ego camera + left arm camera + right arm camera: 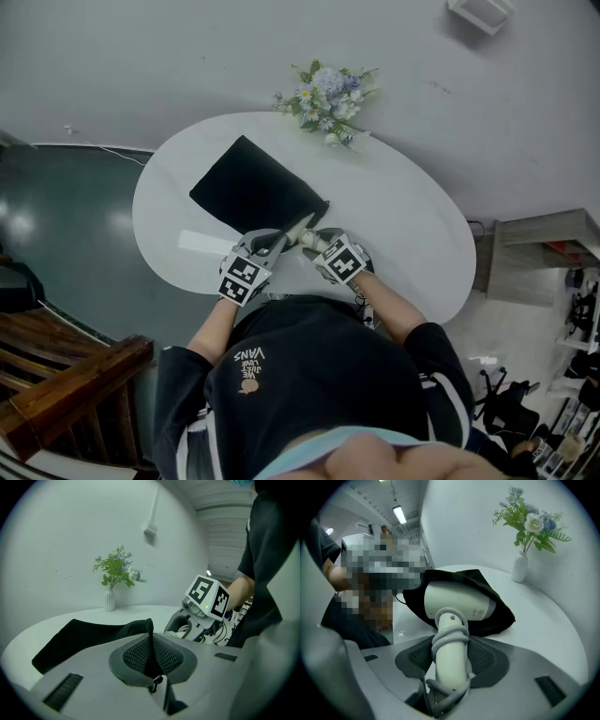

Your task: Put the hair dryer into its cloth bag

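A black cloth bag (258, 192) lies on the white oval table (412, 225). My left gripper (265, 246) is shut on the bag's near edge; in the left gripper view a fold of black cloth (149, 629) stands pinched between the pads of that left gripper (151, 641). My right gripper (451, 656) is shut on the handle of the white hair dryer (459, 604), whose grey cord is wound round the handle. The dryer's head sits at the bag's (492, 597) open mouth, partly over the cloth. From the head view the right gripper (321, 246) is just right of the left one.
A white vase of flowers (328, 98) stands at the table's far edge, by the wall. Dark wooden stairs (56, 375) lie at the lower left, and a wooden shelf unit (539, 253) stands to the right of the table.
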`<state>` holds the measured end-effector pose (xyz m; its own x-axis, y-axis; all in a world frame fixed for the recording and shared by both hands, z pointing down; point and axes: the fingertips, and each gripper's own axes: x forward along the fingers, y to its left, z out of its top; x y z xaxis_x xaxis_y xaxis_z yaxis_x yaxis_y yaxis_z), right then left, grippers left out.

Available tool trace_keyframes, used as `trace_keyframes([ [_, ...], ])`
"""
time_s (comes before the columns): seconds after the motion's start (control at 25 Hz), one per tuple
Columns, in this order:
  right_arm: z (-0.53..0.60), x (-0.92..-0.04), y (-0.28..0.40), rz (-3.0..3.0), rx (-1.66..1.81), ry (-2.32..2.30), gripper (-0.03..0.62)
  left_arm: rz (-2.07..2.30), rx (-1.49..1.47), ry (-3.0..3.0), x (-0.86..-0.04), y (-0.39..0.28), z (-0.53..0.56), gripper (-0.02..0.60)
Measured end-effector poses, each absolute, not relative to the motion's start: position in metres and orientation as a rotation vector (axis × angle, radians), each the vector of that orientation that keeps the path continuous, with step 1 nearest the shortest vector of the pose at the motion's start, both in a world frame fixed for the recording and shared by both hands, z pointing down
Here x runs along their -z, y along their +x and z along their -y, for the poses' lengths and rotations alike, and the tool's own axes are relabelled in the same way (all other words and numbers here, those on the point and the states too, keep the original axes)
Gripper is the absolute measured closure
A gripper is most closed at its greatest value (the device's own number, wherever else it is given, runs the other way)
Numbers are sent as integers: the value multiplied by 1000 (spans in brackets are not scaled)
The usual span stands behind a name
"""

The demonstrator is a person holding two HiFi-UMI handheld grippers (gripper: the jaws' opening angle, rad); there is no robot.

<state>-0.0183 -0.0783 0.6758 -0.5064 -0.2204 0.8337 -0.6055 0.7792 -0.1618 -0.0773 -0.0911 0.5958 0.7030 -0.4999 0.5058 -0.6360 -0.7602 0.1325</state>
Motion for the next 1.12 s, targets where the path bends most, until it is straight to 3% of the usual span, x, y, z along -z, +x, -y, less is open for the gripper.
trace_keyframes([
  [1.12, 104, -663, -76, 2132, -665, 505, 365, 525, -533, 2775, -588, -93, 59, 548],
])
